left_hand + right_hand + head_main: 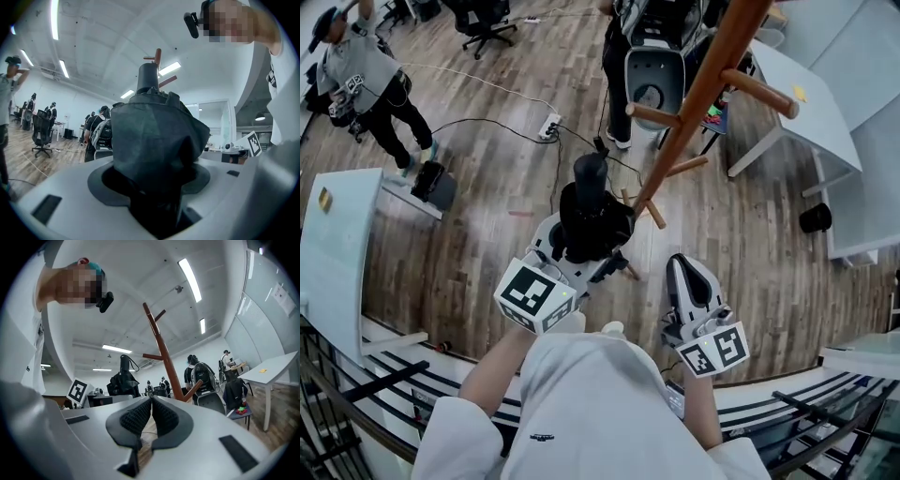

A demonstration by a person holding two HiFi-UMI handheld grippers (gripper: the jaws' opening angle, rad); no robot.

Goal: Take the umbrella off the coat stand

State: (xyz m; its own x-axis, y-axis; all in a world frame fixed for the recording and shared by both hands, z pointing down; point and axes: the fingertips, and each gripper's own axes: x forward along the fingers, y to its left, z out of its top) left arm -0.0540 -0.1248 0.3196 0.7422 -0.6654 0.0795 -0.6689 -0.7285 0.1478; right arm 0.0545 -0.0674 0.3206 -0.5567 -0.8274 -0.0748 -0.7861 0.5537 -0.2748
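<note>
My left gripper (592, 236) is shut on a folded black umbrella (589, 214), which stands upright just left of the coat stand's pole. The wooden coat stand (701, 94) rises slanting to the upper right, with pegs sticking out. In the left gripper view the umbrella's dark fabric (154, 140) fills the space between the jaws of the left gripper (154, 190), and the coat stand's top (157, 56) shows behind it. The right gripper (692, 286) is shut and empty, low and right of the pole. From the right gripper (151, 414) I see the umbrella (123, 378) clear of the coat stand (164, 350).
A grey chair (654, 80) and a person stand behind the coat stand. A white table (811, 98) is at the right, another table (337, 244) at the left. A power strip (549, 127) with cables and a black bin (815, 217) lie on the wooden floor. A person (366, 80) stands far left.
</note>
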